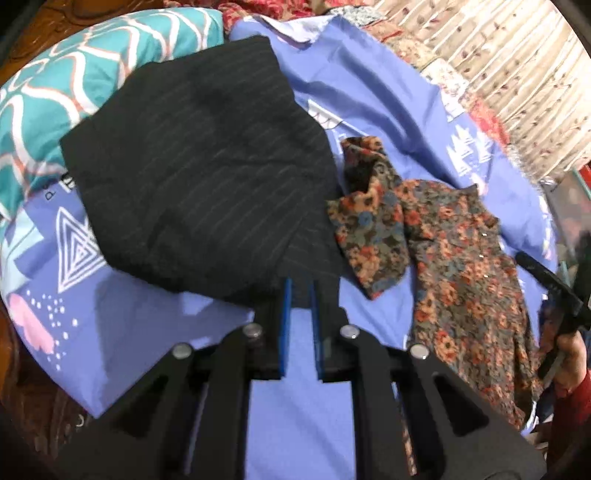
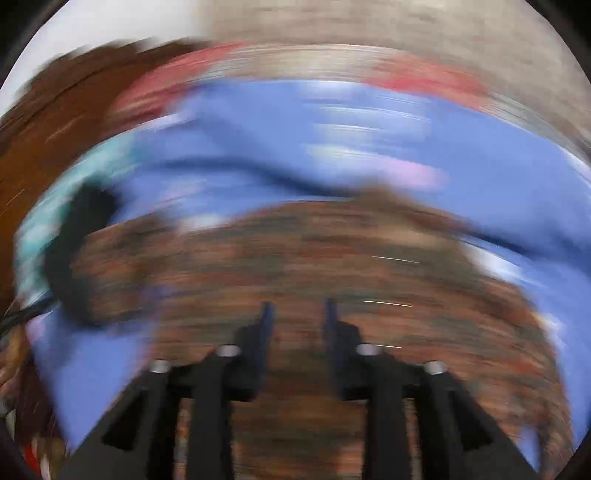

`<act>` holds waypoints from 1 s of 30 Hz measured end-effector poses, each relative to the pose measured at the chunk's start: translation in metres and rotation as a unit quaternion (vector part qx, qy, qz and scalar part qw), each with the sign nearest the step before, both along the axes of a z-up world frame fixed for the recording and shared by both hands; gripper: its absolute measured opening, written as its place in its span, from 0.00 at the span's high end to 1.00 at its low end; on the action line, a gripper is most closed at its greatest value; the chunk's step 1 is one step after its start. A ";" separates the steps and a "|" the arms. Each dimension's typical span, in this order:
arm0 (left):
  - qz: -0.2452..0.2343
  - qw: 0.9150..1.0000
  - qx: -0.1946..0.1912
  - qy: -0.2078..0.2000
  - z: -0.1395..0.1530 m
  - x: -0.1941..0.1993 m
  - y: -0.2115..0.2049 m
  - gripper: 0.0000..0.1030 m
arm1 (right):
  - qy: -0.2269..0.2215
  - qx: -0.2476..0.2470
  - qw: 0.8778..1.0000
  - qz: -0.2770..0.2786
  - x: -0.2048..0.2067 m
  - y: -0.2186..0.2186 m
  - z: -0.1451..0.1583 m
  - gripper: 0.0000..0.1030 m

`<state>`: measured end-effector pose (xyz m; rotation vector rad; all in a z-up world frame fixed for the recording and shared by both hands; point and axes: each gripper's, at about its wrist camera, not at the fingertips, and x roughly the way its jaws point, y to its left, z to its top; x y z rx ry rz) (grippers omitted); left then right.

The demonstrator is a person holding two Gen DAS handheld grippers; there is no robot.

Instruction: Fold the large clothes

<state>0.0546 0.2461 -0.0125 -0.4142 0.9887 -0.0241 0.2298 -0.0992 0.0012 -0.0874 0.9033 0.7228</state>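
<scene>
A folded black pinstriped garment lies on the blue printed bedsheet, left of centre. My left gripper points down at its near edge, its blue pads a narrow gap apart with nothing pinched between them. To the right a brown floral garment lies crumpled, one sleeve stretched toward the black one. The right wrist view is heavily blurred. In it my right gripper hovers open over the floral garment, nothing between its fingers. A hand in a red sleeve holds that gripper at the right edge.
A teal pillow with a white wave pattern rests at the back left, partly under the black garment. Red floral bedding and a beige leaf-print cloth lie behind the sheet. Dark wooden bed frame borders the left.
</scene>
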 end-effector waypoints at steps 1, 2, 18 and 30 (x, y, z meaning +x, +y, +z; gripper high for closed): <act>0.001 1.000 -0.004 -0.005 0.002 -0.005 0.003 0.90 | 0.020 0.033 0.998 0.042 -0.010 0.035 0.000 0.38; 0.004 1.000 -0.010 -0.012 0.003 -0.012 0.007 0.90 | 0.041 0.052 0.996 0.066 -0.011 0.060 0.002 0.37; 0.006 0.999 0.023 -0.041 -0.001 -0.067 0.039 0.88 | 0.066 -0.067 0.995 0.032 -0.005 0.203 -0.061 0.17; 0.043 0.998 0.016 -0.048 0.010 -0.086 0.064 0.87 | 0.030 0.056 0.993 0.095 -0.002 0.165 0.049 0.73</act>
